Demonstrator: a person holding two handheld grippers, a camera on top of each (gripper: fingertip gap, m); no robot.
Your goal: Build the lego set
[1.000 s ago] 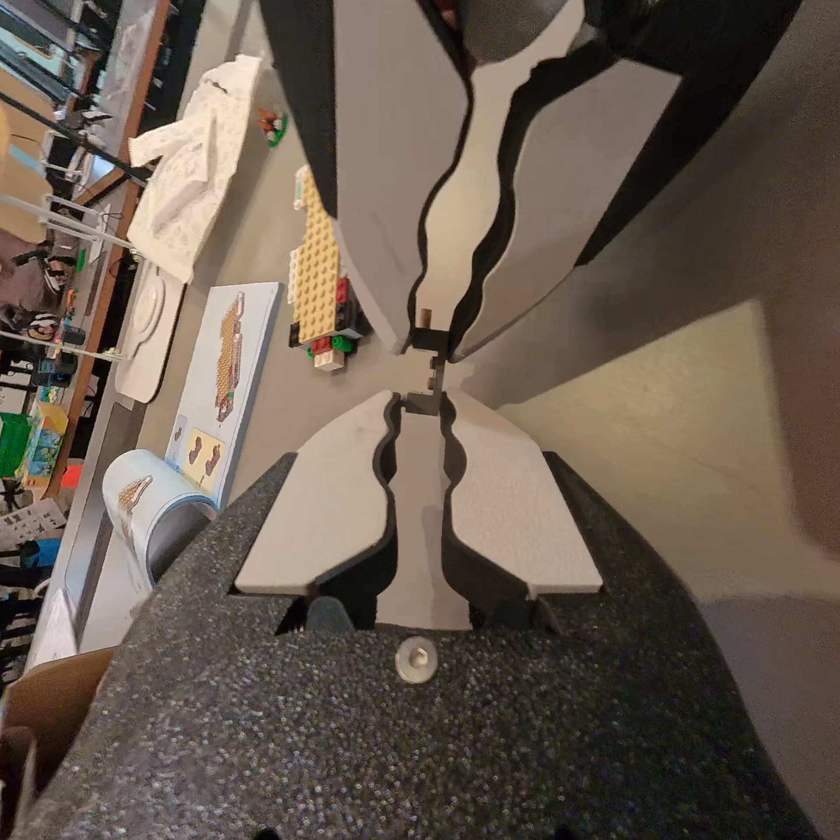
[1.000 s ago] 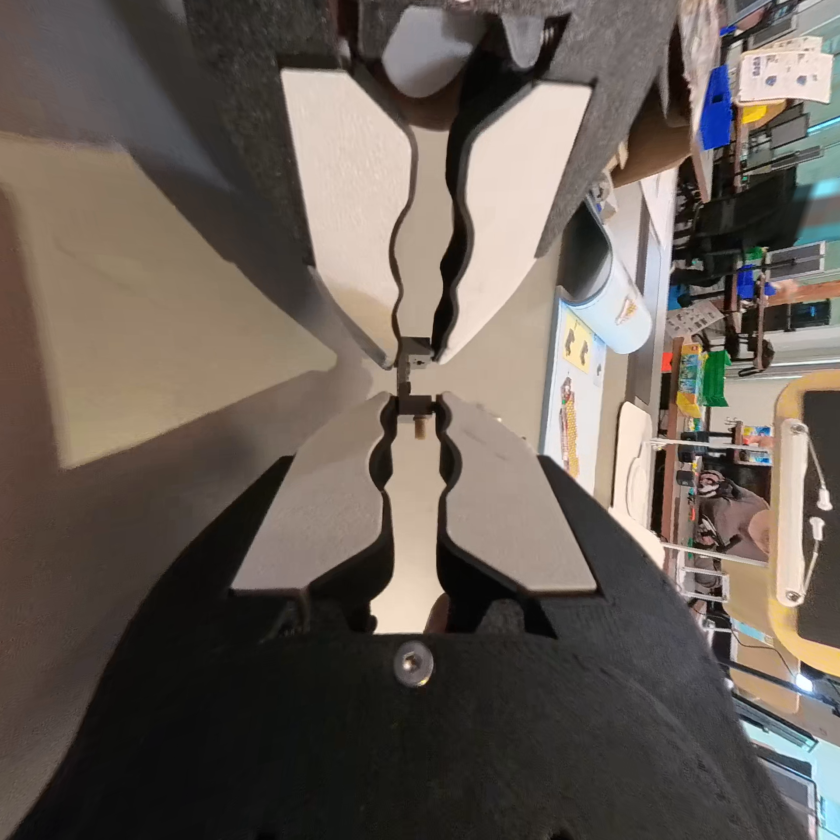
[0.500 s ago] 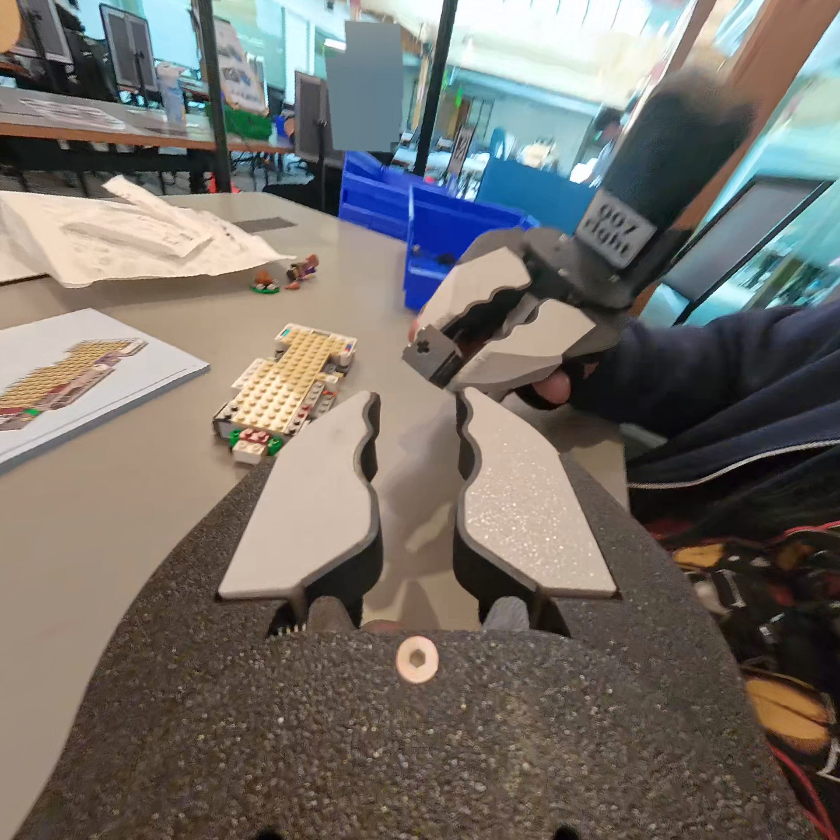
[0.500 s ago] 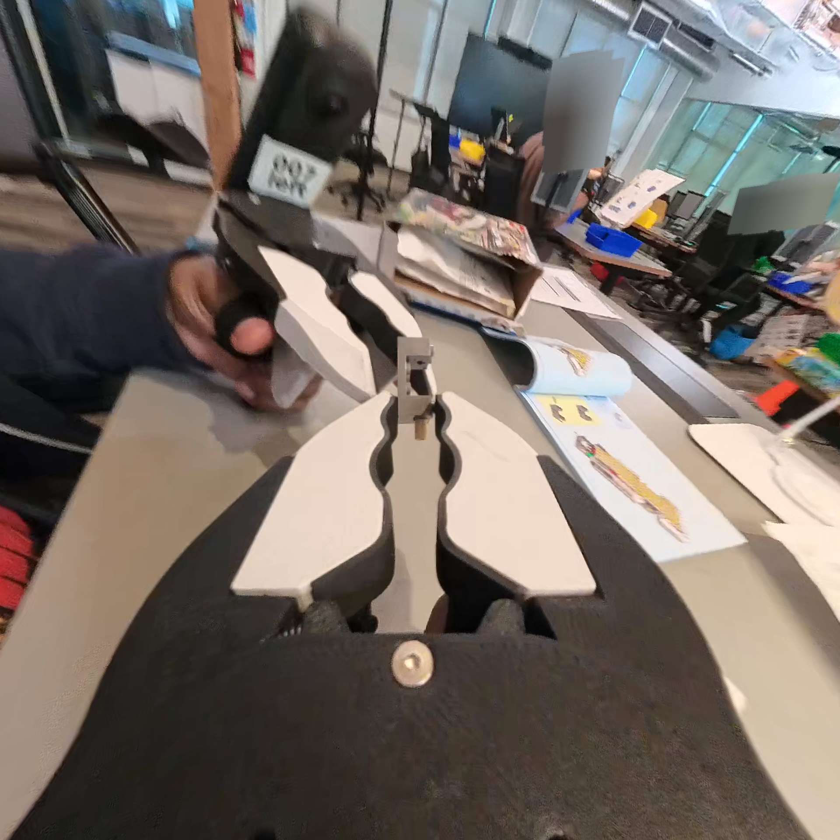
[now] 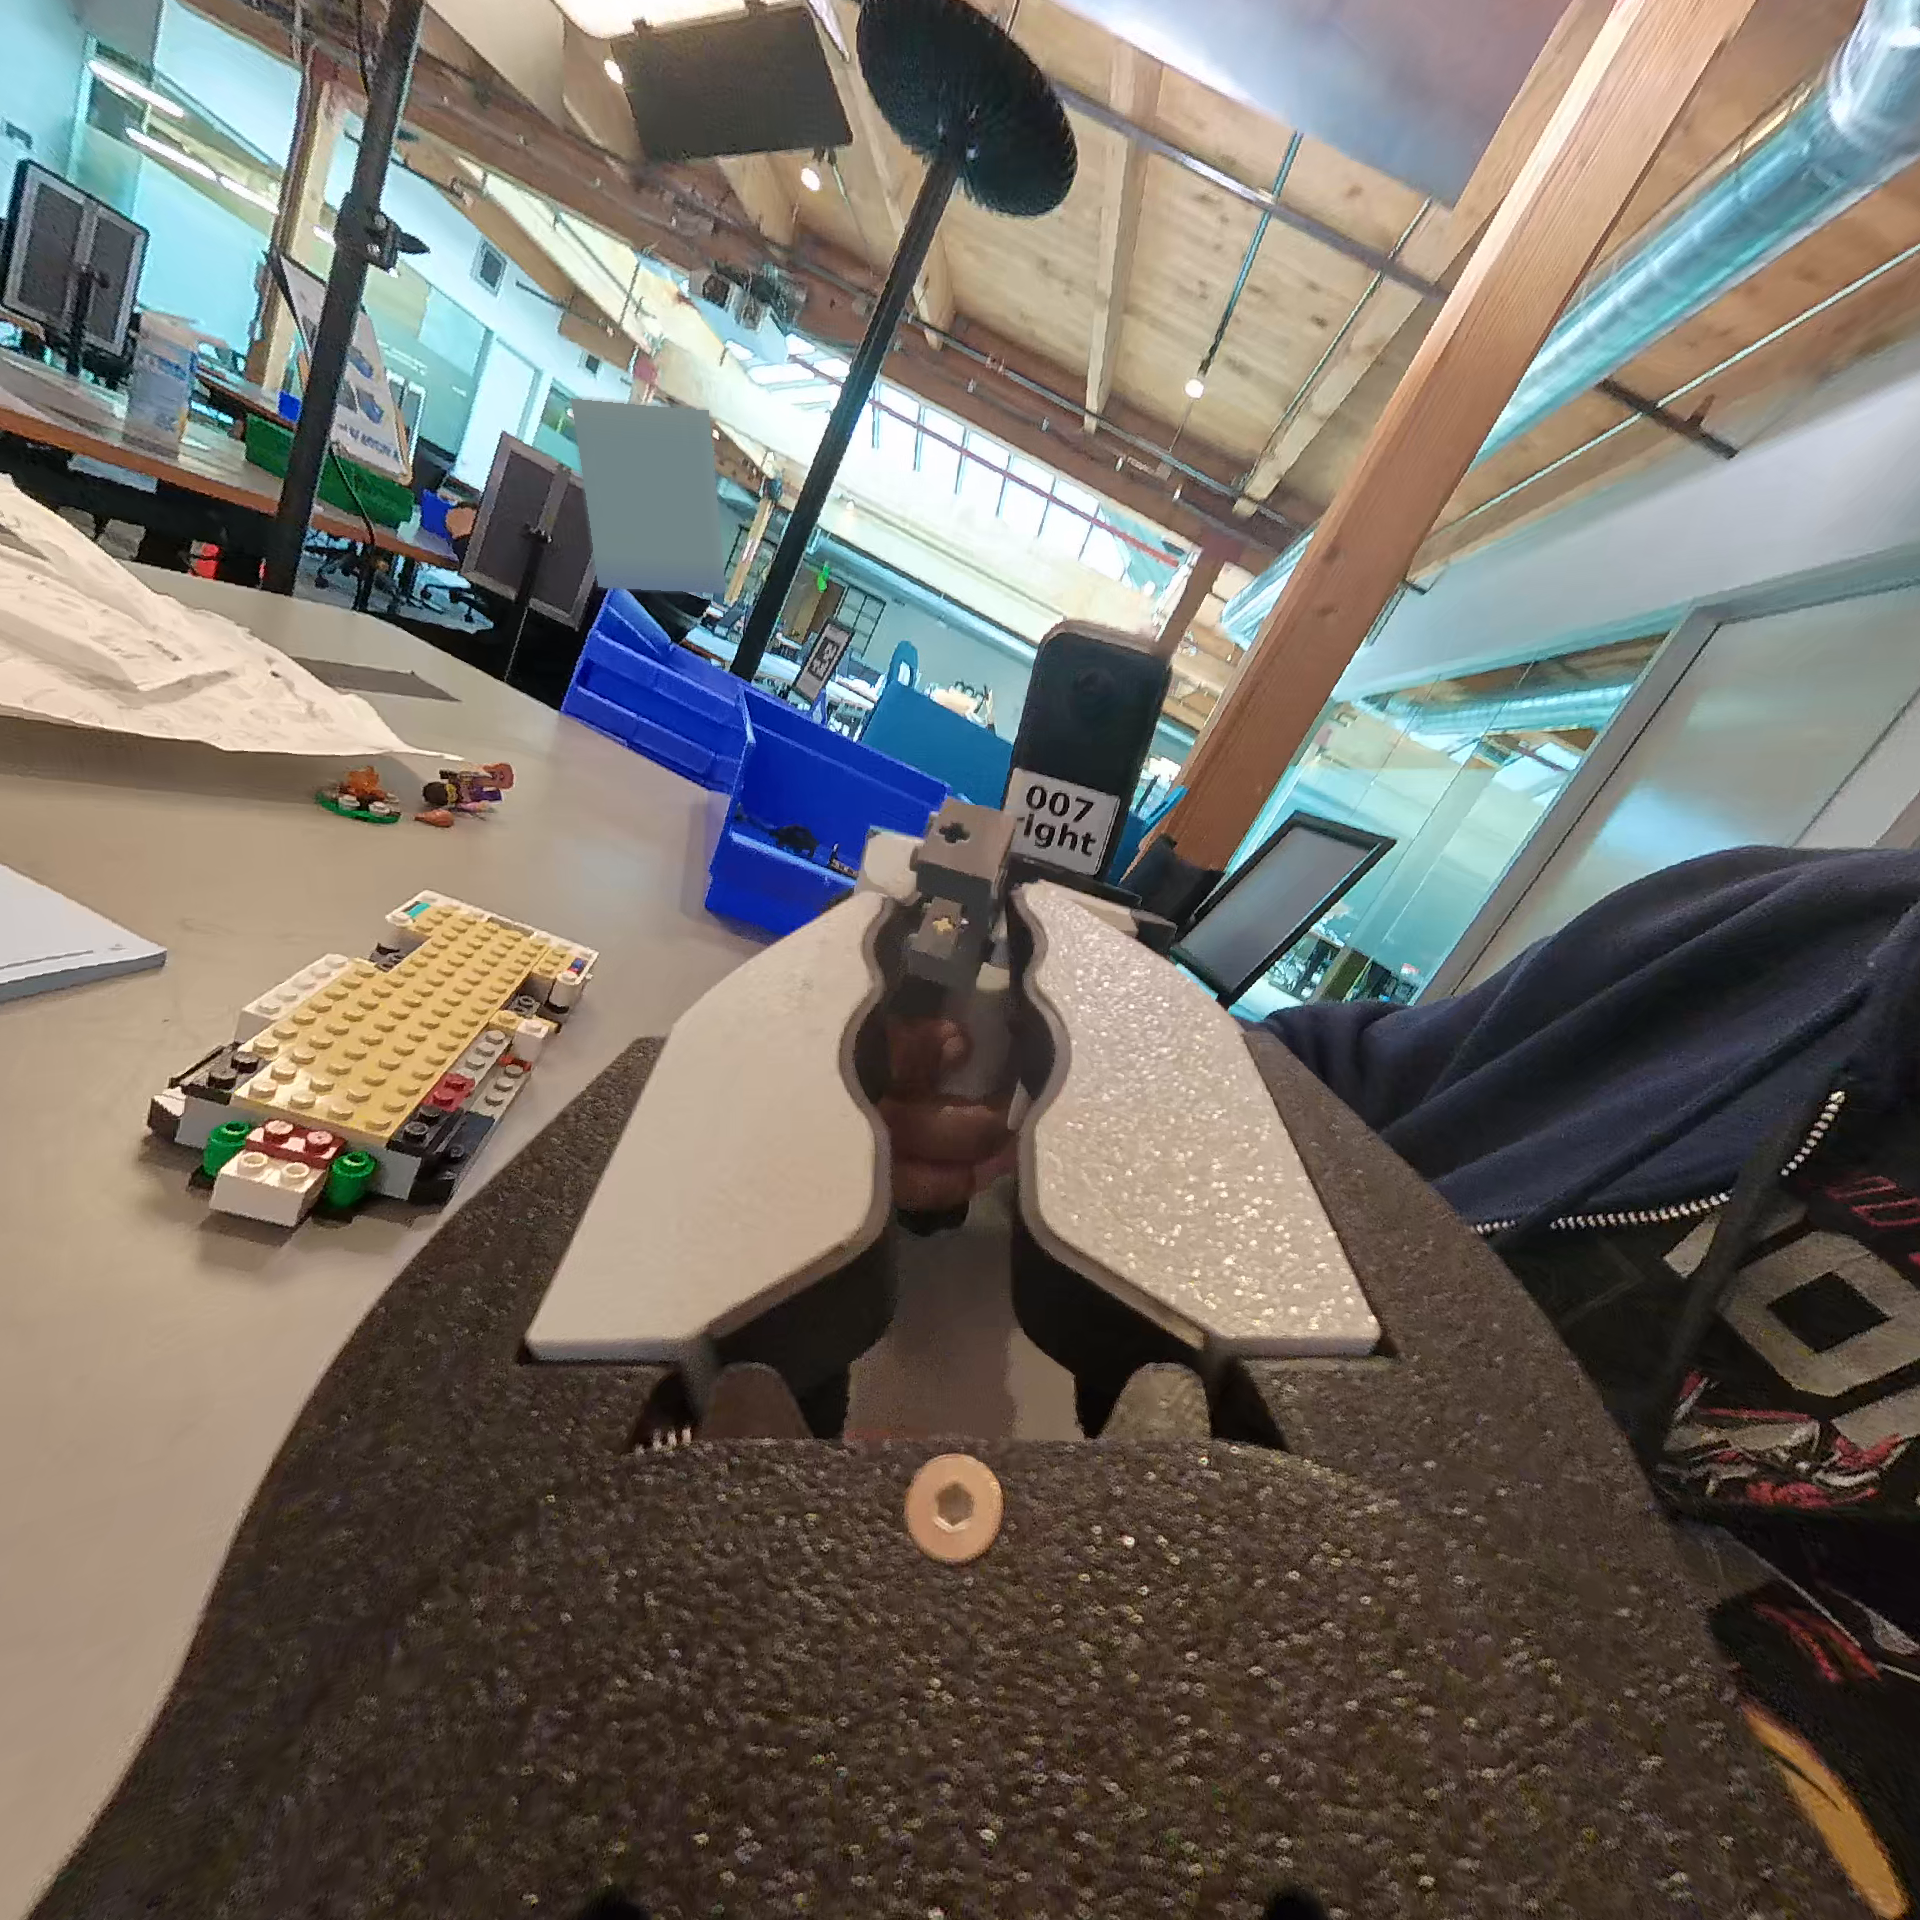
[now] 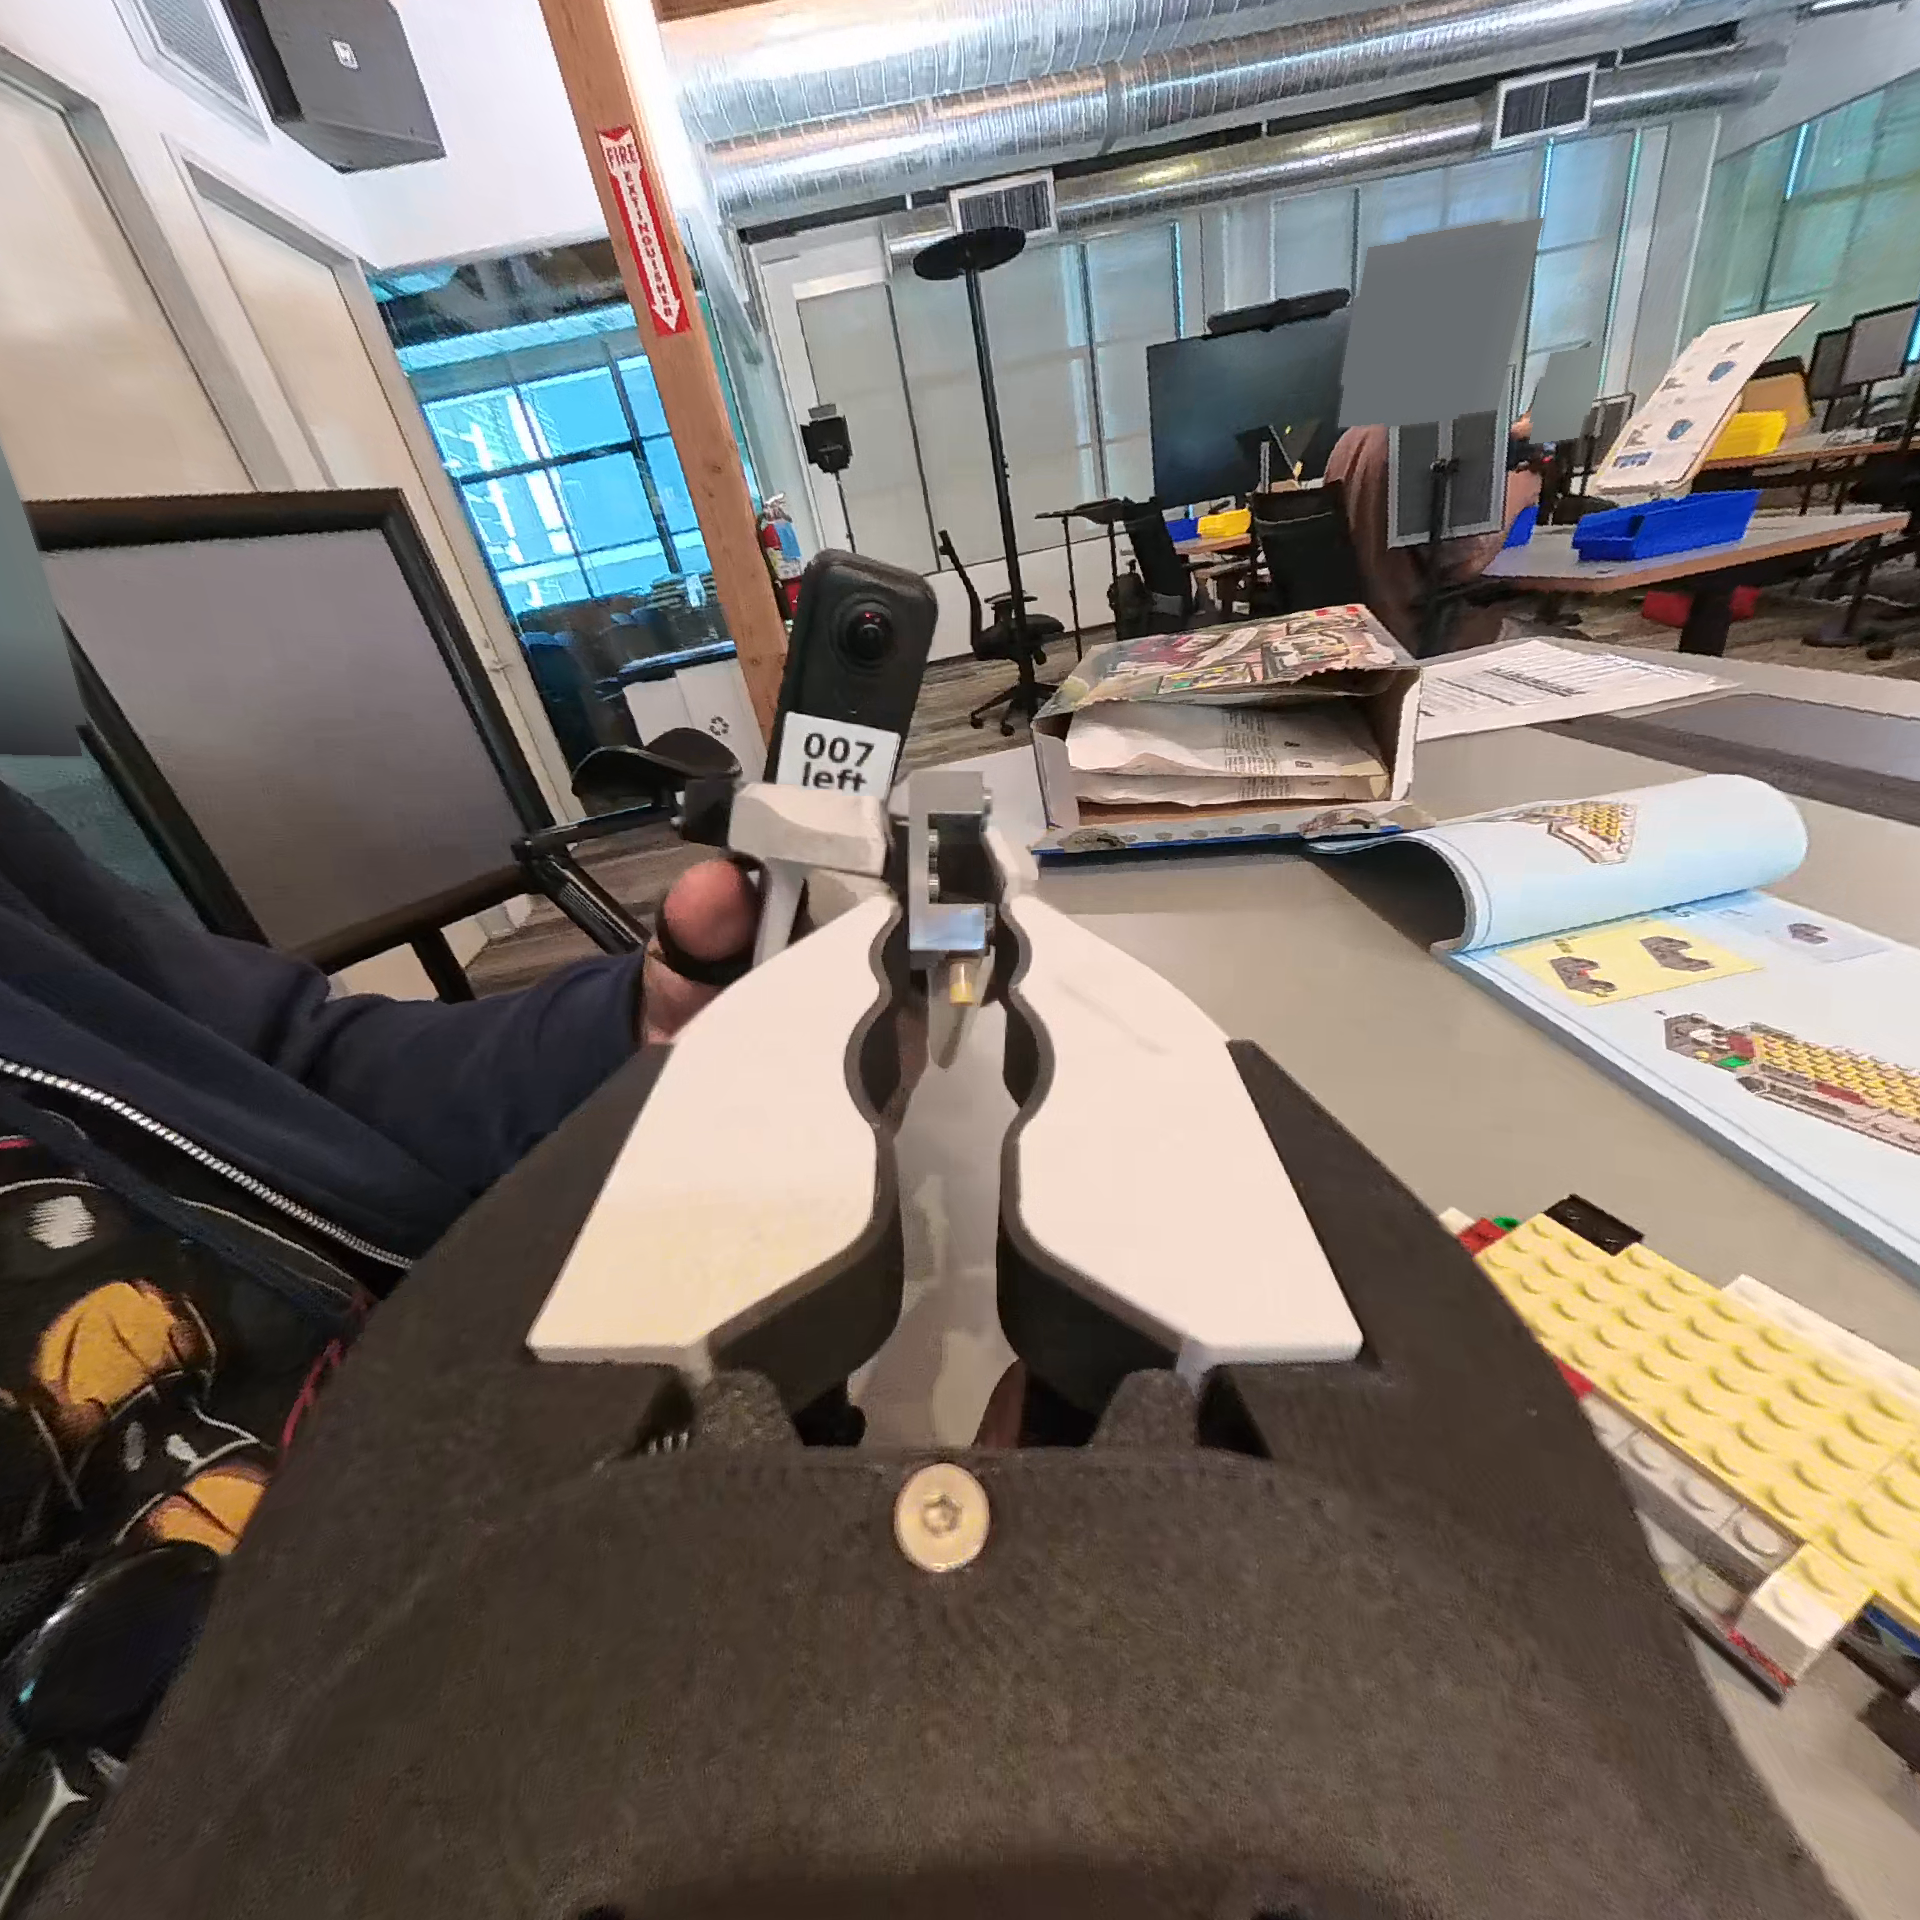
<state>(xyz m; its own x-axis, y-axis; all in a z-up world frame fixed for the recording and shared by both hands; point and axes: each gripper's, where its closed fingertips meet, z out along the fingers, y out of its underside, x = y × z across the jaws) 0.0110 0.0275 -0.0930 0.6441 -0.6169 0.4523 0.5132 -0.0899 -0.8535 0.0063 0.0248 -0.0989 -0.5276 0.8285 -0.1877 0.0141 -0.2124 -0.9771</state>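
So, right gripper (image 6: 951, 920): clamped on small grey L-shaped plastic brick (image 6: 940, 831), standing upright.
Left gripper (image 5: 951, 914): nose-to-nose, fingers (image 5: 790, 1039) flank it; I can't tell if pressing.

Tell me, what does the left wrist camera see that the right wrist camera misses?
Only the left wrist view shows the blue bins and the little toy figures. Only the right wrist view shows the opened cardboard box. Both show the tan brick build on the grey table and the small grey piece just ahead of the camera.
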